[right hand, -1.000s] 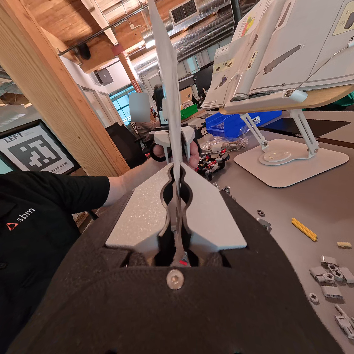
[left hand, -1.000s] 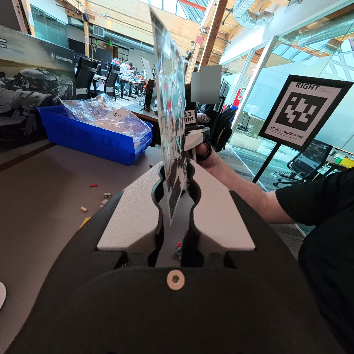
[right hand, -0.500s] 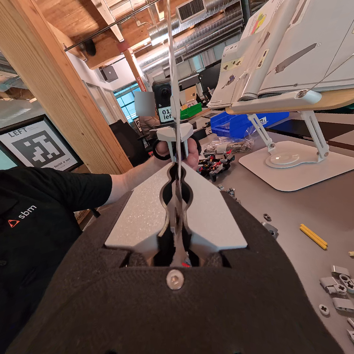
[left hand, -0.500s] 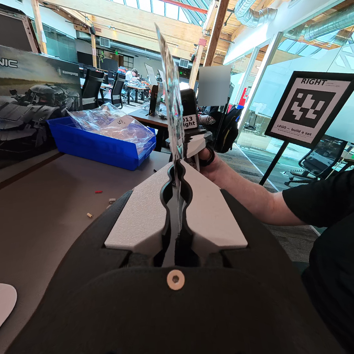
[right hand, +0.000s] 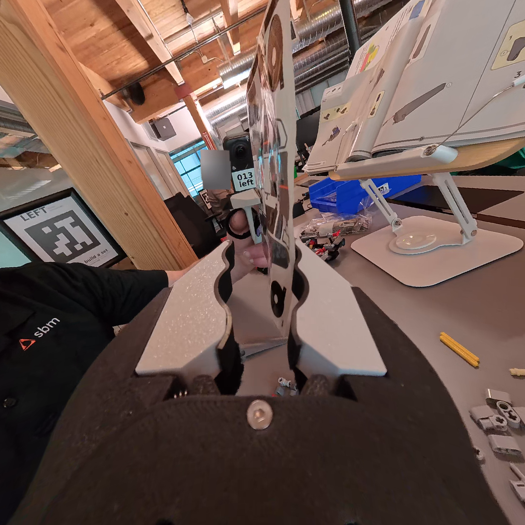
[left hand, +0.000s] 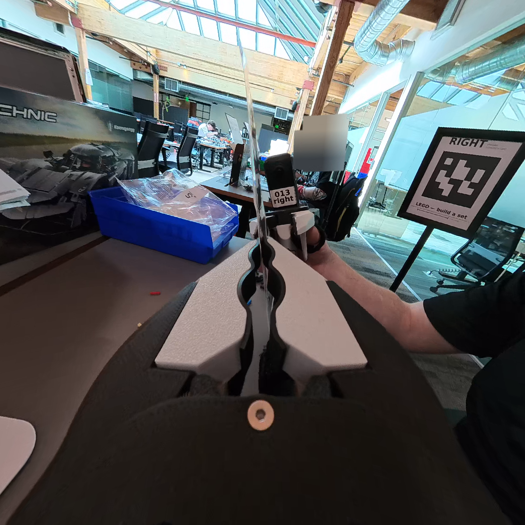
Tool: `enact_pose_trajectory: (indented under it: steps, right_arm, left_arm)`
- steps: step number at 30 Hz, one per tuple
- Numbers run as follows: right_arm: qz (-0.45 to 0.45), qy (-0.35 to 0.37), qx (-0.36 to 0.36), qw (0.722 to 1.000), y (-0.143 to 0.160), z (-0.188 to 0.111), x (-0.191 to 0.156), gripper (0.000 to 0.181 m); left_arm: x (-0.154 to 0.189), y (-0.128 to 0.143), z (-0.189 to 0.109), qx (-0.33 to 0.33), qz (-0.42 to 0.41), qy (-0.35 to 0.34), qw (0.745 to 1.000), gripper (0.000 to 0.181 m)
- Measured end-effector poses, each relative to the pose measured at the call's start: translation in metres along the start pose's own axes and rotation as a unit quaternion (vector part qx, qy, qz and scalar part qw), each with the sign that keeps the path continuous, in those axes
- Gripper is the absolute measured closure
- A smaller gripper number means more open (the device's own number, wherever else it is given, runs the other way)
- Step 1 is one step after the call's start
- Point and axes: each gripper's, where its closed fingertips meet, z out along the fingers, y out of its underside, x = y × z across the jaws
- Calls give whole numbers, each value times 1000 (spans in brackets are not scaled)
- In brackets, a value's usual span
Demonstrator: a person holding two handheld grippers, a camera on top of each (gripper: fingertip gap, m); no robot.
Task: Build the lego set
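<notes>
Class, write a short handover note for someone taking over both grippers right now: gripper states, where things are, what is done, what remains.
Left gripper: shut on the sticker sheet, holding it upright on edge.
Right gripper: open; the sheet stands between its fingers, near the right one.
Instruction book is open on its stand. A partly built model and a parts bag lie near the stand; loose grey pieces and yellow axles lie on the table.
Done: the sheet is lifted.
Left: apply stickers, keep building.

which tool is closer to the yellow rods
Right. The yellow rods lie just right of the right tool; the left tool faces it from farther away, across the sticker sheet.
</notes>
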Motion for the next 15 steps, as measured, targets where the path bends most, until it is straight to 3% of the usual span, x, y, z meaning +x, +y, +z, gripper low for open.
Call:
enact_pose_trajectory:
  steps: [10,15]
  right_arm:
    - [0,6,10,1000,-4,-9,3,146]
    - [-13,2,20,1000,-6,-6,-1,159]
  left_arm:
    - [-2,-14,-7,28,-3,-6,1000,181]
    - [0,-16,-7,30,-10,1,1000,181]
